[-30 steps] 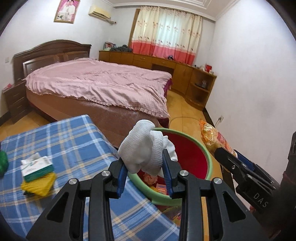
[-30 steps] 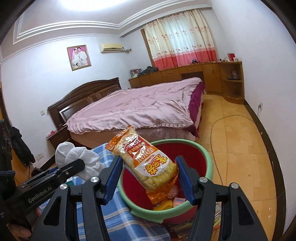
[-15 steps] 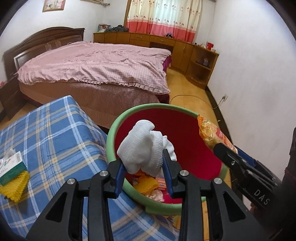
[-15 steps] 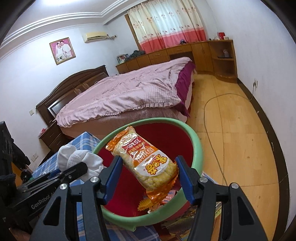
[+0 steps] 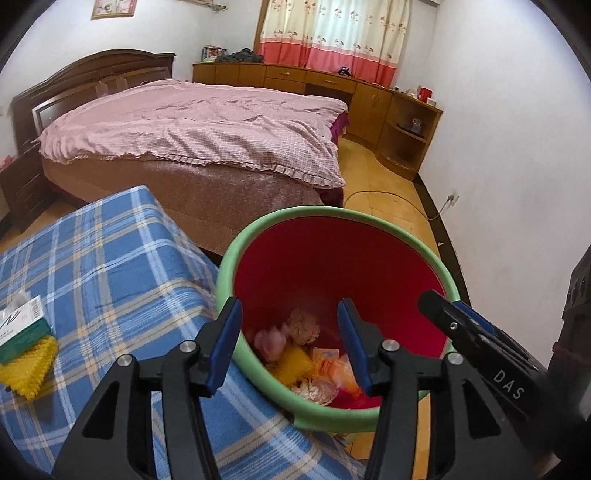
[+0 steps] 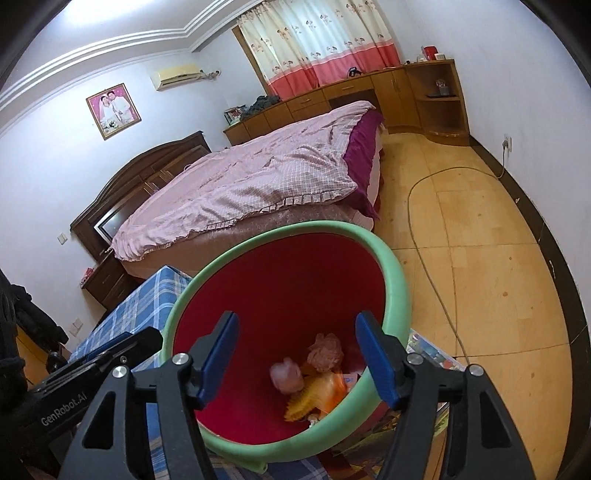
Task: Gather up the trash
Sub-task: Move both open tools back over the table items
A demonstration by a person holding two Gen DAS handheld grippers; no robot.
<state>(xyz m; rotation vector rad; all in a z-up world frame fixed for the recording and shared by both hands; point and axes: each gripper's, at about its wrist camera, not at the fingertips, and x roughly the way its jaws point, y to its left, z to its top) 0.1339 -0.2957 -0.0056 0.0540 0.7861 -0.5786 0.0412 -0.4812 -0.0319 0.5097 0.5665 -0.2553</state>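
Both grippers, left (image 5: 290, 341) and right (image 6: 295, 352), hung over the green-rimmed red plastic bin (image 5: 388, 225), jaws opening and empty. Crumpled, blurred trash (image 5: 306, 354) lay on its bottom, partly hidden behind the near rim.

Bin (image 5: 448, 275) mouth open above; trash (image 5: 303, 326) covers bottom; bed (image 5: 207, 122) beyond.

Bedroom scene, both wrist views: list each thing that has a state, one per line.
left gripper: jaws opening, nothing between them
right gripper: jaws opening, nothing between them
bin: upright, trash lying at the bottom
curtains: drawn shut
bed: covered by a rumpled pink quilt
green box: lying on the plaid cloth
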